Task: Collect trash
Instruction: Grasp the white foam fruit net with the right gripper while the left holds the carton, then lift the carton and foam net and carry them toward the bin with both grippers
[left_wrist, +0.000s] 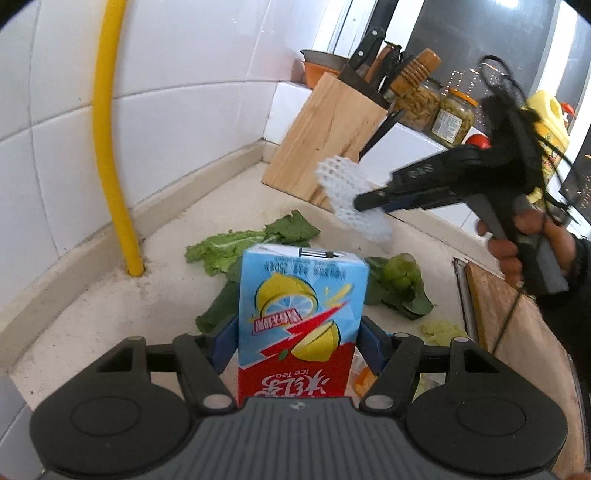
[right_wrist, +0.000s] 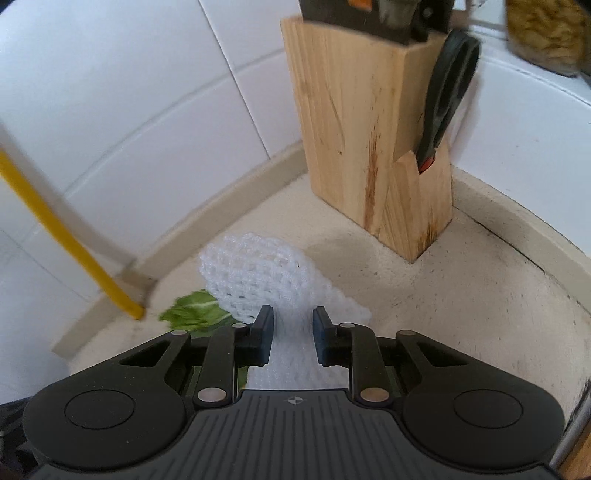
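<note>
The left hand-held gripper (left_wrist: 297, 343) is clamped on the ice tea carton (left_wrist: 301, 317), held upright above the bench (left_wrist: 110, 306), in front of the knife block (left_wrist: 325, 136). The right hand-held gripper (right_wrist: 293, 338) has pinched the white foam net (right_wrist: 258, 273), lifted just in front of the knife block. Best to keep both grips firm and carry them away level, clear of the green leaves (left_wrist: 251, 240) below the block
</note>
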